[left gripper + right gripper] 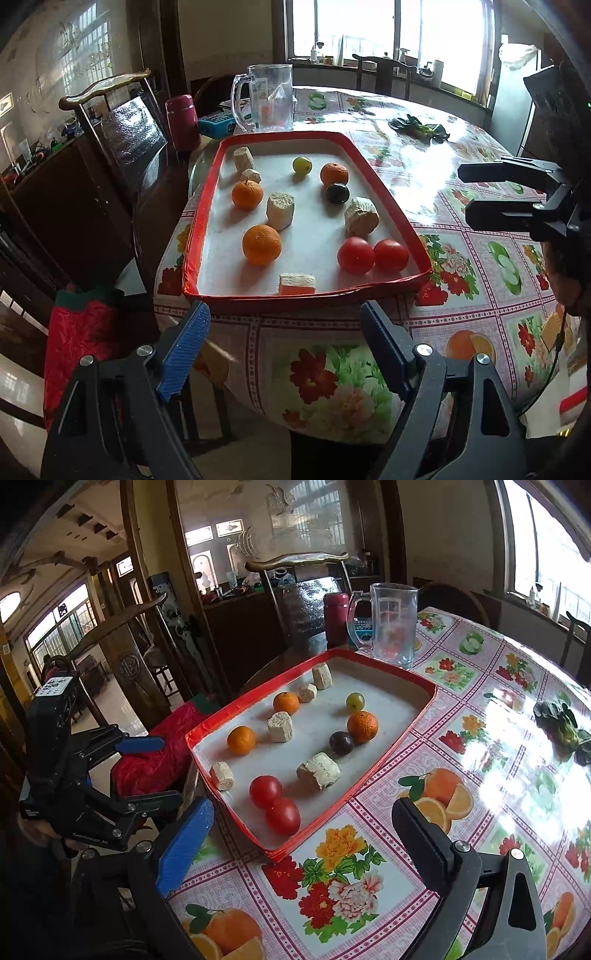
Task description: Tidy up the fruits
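1. In the red tray on the table we have oranges, two tomatoes touching, a green grape and a dark plum, with pale foam-like blocks between.
2. Left gripper and right gripper hang short of the tray, fingers spread wide, nothing between.
3. We judge the tomatoes smooth, soft-skinned, easily bruised: pinch gently across the middle.
4. Oranges look firm, dimpled, grippier; all round, so they may roll.
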A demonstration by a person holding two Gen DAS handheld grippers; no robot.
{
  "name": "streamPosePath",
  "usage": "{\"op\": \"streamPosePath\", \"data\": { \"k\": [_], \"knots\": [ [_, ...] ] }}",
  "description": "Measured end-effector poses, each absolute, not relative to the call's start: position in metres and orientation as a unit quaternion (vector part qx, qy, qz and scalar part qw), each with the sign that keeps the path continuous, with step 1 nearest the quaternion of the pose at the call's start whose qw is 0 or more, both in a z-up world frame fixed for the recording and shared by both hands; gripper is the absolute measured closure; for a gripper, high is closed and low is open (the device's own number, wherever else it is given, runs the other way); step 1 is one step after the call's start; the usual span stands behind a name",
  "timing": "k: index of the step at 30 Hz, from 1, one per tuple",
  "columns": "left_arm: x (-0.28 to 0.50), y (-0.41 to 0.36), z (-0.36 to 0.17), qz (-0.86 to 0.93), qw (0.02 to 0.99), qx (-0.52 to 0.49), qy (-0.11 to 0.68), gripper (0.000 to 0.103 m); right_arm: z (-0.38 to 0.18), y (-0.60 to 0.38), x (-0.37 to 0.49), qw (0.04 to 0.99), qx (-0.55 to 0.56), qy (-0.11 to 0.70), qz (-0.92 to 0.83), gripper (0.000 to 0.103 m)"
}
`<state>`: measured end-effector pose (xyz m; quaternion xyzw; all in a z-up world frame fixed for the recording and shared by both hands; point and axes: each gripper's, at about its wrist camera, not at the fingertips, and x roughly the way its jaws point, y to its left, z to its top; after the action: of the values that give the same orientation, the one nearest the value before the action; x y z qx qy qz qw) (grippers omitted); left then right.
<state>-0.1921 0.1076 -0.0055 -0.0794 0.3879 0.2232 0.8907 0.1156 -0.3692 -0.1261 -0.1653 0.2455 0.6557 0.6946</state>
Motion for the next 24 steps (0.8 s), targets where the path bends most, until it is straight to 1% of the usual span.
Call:
{"op": "streamPosePath", "data": {
  "k": [14, 24],
  "knots": [
    [-0.200, 0.083, 0.020, 0.235, 0.906, -0.025, 0.350, 0.019, -0.133, -0.377, 0.098, 0.664, -0.239, 0.162, 0.689, 0.004],
    [-0.204, 0.082, 0.029, 0.238, 0.911, -0.030, 0.334, 0.019, -0.138, -0.373, 0.095, 0.658, -0.252, 0.159, 0.691, 0.004]
  ]
}}
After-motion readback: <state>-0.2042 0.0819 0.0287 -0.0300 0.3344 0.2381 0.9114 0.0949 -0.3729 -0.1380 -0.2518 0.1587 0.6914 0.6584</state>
